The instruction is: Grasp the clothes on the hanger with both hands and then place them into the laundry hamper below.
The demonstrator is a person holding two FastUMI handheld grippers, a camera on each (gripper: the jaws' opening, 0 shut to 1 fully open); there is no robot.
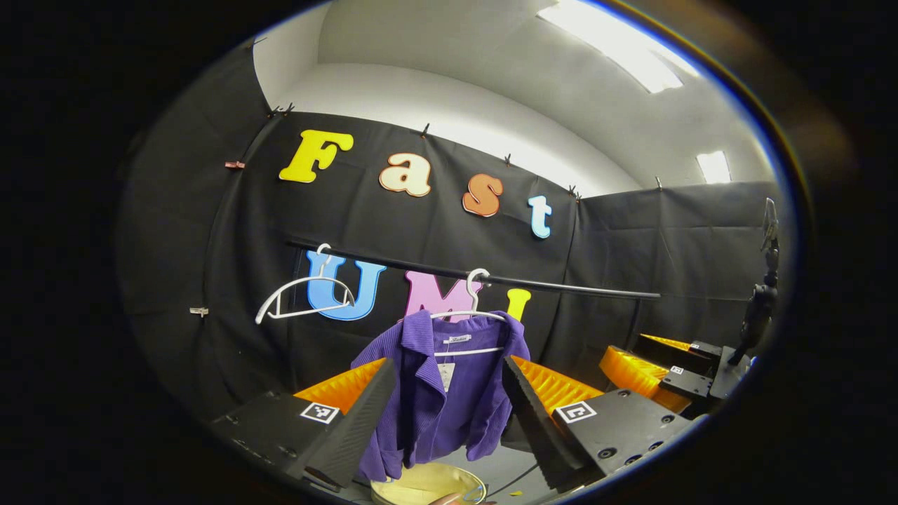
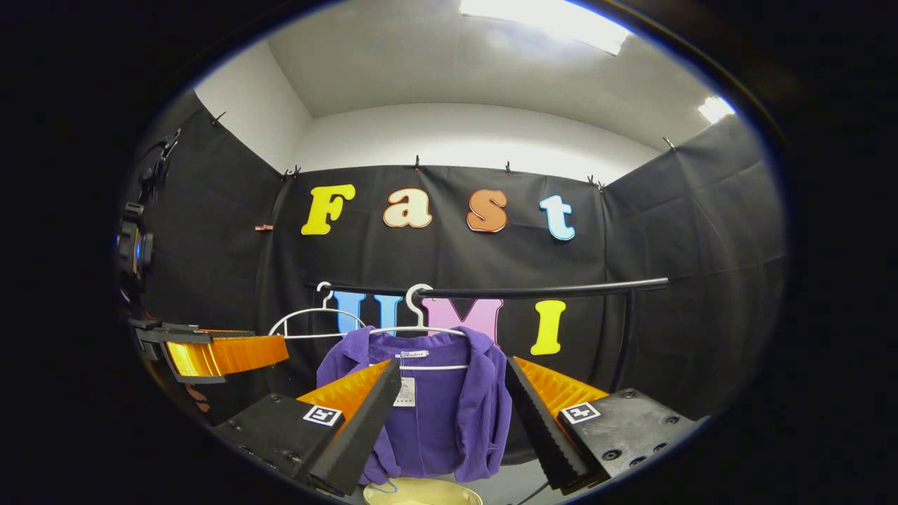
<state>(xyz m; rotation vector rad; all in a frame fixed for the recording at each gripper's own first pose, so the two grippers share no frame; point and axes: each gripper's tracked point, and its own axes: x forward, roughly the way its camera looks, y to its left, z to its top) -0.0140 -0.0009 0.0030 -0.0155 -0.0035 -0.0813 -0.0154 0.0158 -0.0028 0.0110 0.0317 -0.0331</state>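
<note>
My left gripper (image 1: 449, 421) has its fingers spread wide and grips nothing. Between them, farther off and untouched, hangs the purple shirt (image 1: 438, 393) on a white hanger (image 1: 468, 317), whose hook sits over a black rail (image 1: 561, 286). The shirt's collar and a small tag (image 1: 446, 376) show just above the line between my fingertips, nearer the left finger than the right. Beyond the left finger, higher up on the same rail, a second white hanger (image 1: 303, 298) hangs bare and tilted. Below the shirt, in the gap at the base of my fingers, I see the pale yellow rim of the laundry hamper (image 1: 428, 484). Past my right finger, off to the side, the other gripper (image 1: 659, 372) shows; I cannot tell from here how wide it stands.

My right gripper (image 2: 452, 428) is likewise wide open with nothing in its grasp. The purple shirt (image 2: 435, 414) hangs between its fingers, apart from both, its hanger (image 2: 419, 328) hooked on the rail (image 2: 533, 290), the bare hanger (image 2: 312, 322) above the left finger. The hamper's rim (image 2: 421, 492) lies low between the fingers, under the shirt. Well out beyond the left finger I see the left gripper (image 2: 210, 356) side-on.
</note>
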